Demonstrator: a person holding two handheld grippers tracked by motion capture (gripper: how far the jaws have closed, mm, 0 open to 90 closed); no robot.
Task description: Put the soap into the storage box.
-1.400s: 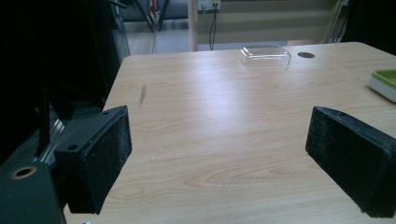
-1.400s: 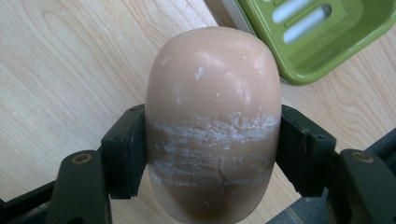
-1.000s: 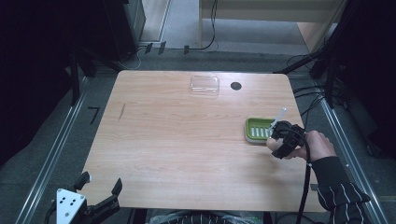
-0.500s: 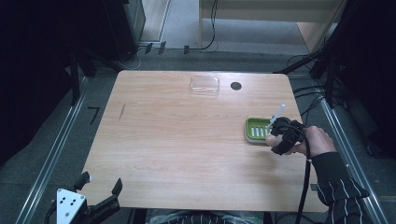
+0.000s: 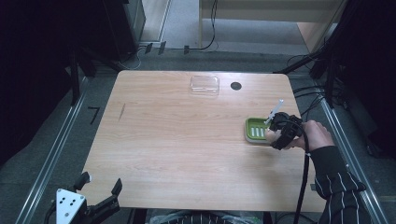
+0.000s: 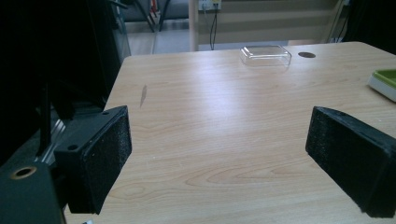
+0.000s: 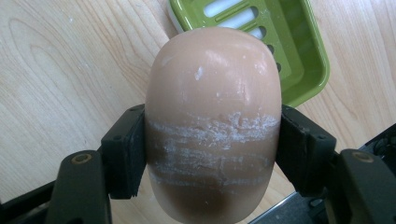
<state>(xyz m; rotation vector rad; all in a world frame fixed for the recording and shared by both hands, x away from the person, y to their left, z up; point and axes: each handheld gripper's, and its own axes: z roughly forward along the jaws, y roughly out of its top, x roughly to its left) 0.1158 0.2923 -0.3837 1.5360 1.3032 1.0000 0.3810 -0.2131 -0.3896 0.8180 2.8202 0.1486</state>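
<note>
Peach soap bar (image 7: 212, 126) sat clamped between the right gripper (image 7: 212, 154) pads. Green soap dish (image 7: 280, 42) lay just beyond its tips. Left gripper (image 6: 219, 154) gaped wide, holding nothing.

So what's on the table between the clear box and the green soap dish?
Nothing: in the high view only bare wood lies between the clear box and the green soap dish.

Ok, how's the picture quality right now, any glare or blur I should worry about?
High view: dim and soft, dark surroundings, soap tiny beside the green soap dish. Left gripper view: pale glare across the table, clear lid sharp enough. Right gripper view: bright, sharp, soap hides much of the dish.
</note>
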